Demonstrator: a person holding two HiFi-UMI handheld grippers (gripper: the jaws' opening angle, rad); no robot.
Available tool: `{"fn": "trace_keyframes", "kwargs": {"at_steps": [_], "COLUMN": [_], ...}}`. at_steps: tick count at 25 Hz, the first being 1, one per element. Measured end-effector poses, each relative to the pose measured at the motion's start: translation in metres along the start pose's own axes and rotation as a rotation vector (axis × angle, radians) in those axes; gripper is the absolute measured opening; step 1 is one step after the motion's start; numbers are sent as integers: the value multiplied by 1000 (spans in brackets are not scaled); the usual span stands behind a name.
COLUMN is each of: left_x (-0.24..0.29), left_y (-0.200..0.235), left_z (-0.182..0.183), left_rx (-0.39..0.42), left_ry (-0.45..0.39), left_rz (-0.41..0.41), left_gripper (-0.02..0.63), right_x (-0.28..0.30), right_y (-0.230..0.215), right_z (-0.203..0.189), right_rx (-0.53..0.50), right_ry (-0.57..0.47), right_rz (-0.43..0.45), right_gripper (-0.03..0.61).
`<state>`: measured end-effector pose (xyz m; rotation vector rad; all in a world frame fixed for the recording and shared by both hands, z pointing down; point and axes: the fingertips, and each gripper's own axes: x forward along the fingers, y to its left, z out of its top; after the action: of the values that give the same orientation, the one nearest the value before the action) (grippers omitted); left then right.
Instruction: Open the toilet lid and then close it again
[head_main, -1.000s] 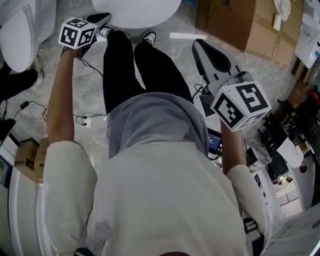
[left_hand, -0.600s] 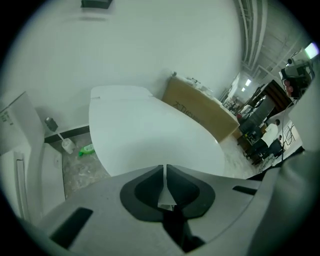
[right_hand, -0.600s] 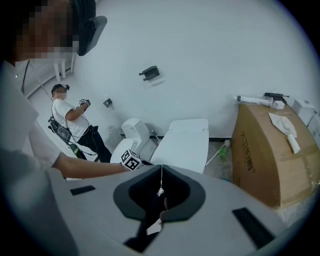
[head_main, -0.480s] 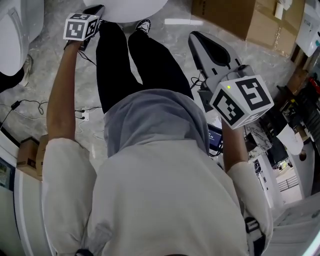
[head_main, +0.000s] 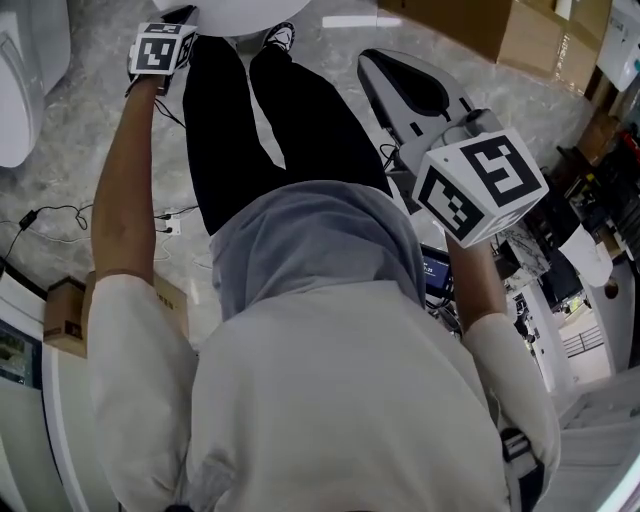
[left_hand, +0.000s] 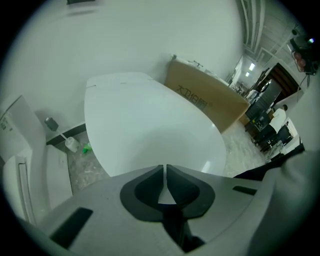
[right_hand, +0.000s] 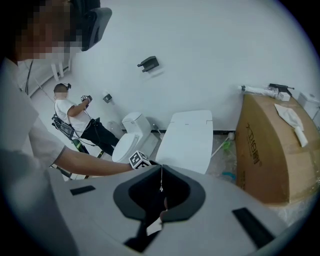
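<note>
Fingers (left_hand: 147, 183) of L gripper (left_hand: 164, 169) nearly together, thin slit, nothing held. R gripper (right_hand: 161, 172) jaws closed, empty. White toilet lid (left_hand: 150, 130) down, just ahead of L tips; contact unclear. Cardboard box (left_hand: 210, 100) beside toilet.

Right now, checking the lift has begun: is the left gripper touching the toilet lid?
Cannot tell. Left gripper view: the left gripper, jaws shut, overlaps the toilet lid at its edge; neither contact nor gap shows.
</note>
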<state>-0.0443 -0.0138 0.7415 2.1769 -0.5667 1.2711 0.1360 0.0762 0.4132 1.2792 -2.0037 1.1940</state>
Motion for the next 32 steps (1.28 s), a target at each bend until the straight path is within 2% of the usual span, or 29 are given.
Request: {"fn": "trace_keyframes", "kwargs": {"at_steps": [5,10,23,25,29,32], "left_x": [14,32,44,43,37,31], "left_y": [4,5,16,17,20,19], "left_z": [-5,-16,-24,-23,-24,-30], "left_rx": [-8,-9,-38,-98,-314,-351], "left_ry": [25,51,39,40,76,135], "left_rz": [50,64,121,103,28,40], "left_gripper": [23,23,20,20,17,16], "right_x": [5,12,30,29,28,26], "right_y": [-2,-3,10,10,5,-1], "right_z": [-6,-15,-21,-19,-19,-16], "right_rx": [6,21,31,30,24,28], "right_ry": [8,27,49,45,40,28], "right_rz": [7,2,11,12,8,3], "right_gripper": [11,11,11,11,11,11]}}
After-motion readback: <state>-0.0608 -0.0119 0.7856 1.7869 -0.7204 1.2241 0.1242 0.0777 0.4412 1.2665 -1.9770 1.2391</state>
